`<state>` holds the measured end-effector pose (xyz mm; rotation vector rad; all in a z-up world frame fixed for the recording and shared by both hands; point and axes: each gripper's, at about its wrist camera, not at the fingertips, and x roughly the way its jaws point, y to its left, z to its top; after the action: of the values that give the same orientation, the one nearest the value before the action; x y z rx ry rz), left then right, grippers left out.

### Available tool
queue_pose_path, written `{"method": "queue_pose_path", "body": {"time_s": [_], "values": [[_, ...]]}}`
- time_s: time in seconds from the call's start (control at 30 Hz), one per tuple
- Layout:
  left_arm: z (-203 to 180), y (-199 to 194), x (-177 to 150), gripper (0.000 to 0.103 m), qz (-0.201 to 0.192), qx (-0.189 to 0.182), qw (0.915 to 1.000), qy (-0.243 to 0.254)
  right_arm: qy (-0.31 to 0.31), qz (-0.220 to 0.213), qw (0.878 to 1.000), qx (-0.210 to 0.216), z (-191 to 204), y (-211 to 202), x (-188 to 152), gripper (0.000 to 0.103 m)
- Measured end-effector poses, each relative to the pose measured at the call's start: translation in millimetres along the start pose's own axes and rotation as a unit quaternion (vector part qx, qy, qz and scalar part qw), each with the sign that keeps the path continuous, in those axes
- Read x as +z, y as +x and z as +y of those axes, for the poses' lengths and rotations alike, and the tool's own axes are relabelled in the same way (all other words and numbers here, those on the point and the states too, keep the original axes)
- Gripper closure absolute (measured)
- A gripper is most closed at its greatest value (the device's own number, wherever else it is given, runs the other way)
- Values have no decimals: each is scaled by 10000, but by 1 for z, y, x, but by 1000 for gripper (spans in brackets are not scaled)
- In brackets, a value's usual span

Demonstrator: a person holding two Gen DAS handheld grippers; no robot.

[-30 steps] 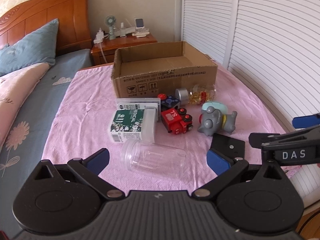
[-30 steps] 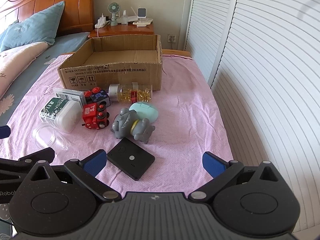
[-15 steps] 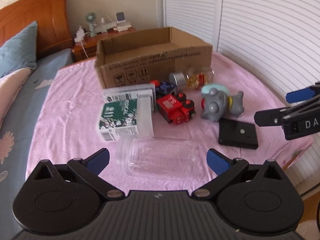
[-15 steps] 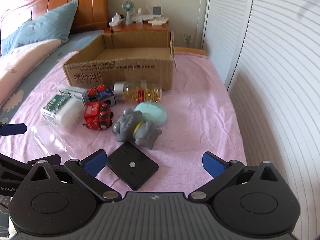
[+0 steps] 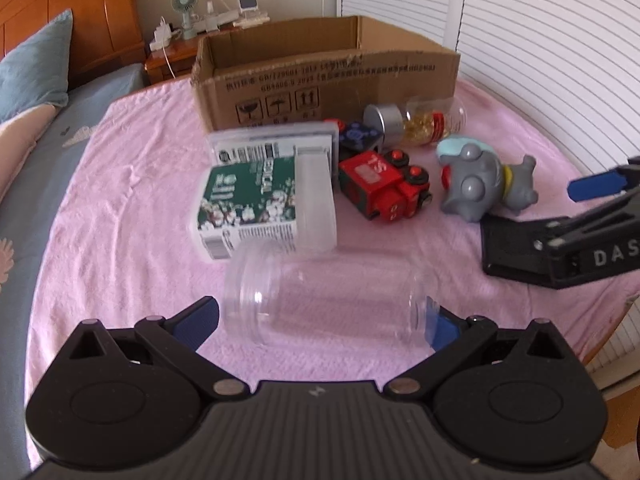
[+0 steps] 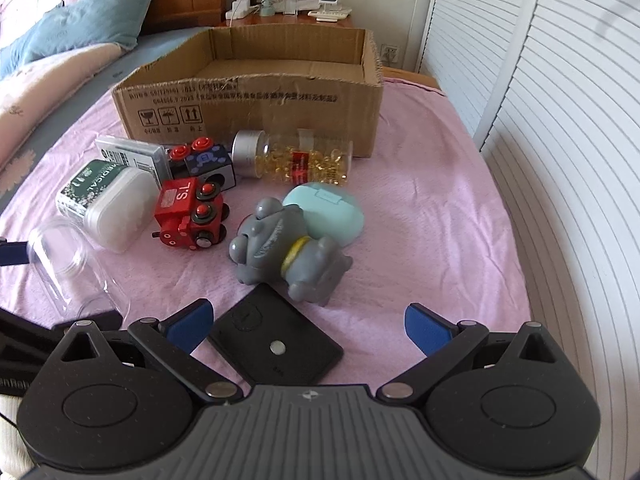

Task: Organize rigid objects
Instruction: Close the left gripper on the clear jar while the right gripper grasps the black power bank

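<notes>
Evidently the left gripper (image 5: 322, 320), fingers wide, straddles the clear plastic jar (image 5: 328, 300) lying sideways on the pink-clothed surface (image 5: 132, 208), so closing on it comes next, then the open cardboard box (image 5: 324, 80); the right gripper (image 6: 306, 324) hovers wide, empty

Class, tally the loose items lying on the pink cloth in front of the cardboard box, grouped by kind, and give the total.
Toys: 3 (red train, dark block with red buttons, grey elephant)
Jars and bottles: 2 (clear jar, capsule bottle)
Boxes and cases: 3 (green-labelled box, flat barcode box, mint case)
Black flat device: 1
Total: 9
</notes>
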<state>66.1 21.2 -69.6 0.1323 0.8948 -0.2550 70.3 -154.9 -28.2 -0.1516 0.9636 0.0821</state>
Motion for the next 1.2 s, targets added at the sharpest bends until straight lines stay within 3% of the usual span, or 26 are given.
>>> {"method": "queue_pose_path", "body": {"time_s": [0.37,0.63,0.8,0.97,1.2], "values": [[7,6,-3,0,-104,-141,9998,-74,-331,13,9986,-412,20,15,0,0],[7,2,-9,0,-244,-132,9996,-84,-401,41,9980,-483,10,10,-10,0],[9,0,-12,0,-296,-155,9994,-69,-254,68,9991,-319,-8,1,-23,0],[9,0,-13,0,-335,-185,9993,-31,55,33,9999,146,-28,0,-36,0],[8,-1,-16,0,-427,-184,9989,9,-216,-220,9990,313,-25,0,-39,0]]}}
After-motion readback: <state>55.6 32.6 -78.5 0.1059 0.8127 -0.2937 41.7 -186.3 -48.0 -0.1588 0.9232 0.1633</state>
